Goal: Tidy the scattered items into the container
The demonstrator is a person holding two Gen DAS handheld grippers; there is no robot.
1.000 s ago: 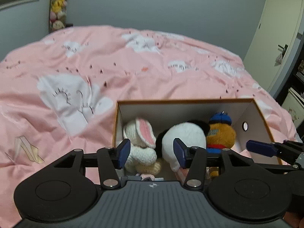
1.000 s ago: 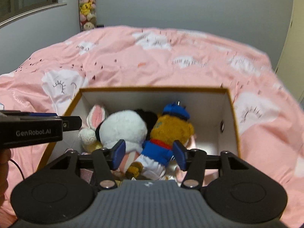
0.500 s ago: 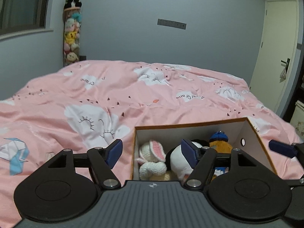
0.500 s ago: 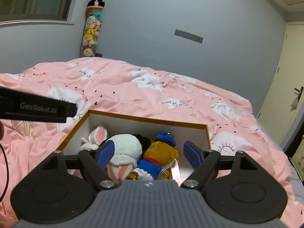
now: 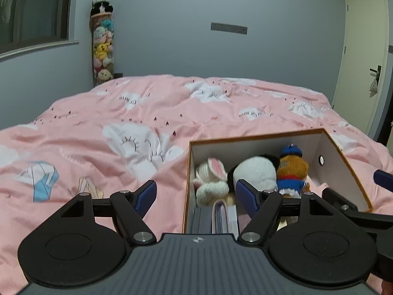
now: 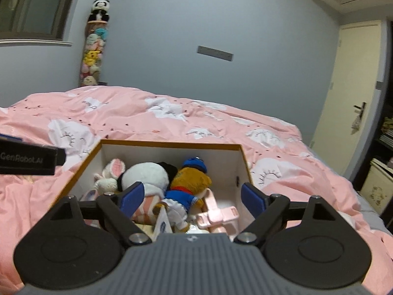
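Note:
A white box with an orange rim [image 5: 270, 136] [image 6: 172, 145] sits on the pink bed. It holds a knitted bunny [image 5: 211, 177] [image 6: 110, 174], a round white-and-black plush [image 5: 255, 172] [image 6: 145, 177] and a brown bear in a blue cap [image 5: 292, 169] [image 6: 191, 179]. A pink plastic piece [image 6: 216, 213] and grey book-like items [image 5: 221, 216] lie at the box's near end. My left gripper [image 5: 196, 194] hovers over the box's left wall, its jaws opening with nothing gripped. My right gripper [image 6: 192, 195] hangs over the near end, its jaws also opening and empty.
The pink duvet [image 5: 172, 113] with cloud prints spreads all around the box. A blue-white crane shape [image 5: 41, 179] lies flat on it at left; print or paper, I cannot tell. A tall tube of plush toys [image 5: 102, 49] stands in the far corner. A door [image 6: 348, 103] is at right.
Both grippers have pulled back from the box and tilted up, so more of the wall and room shows. Both pairs of jaws have spread wider. The toys stay in the box.

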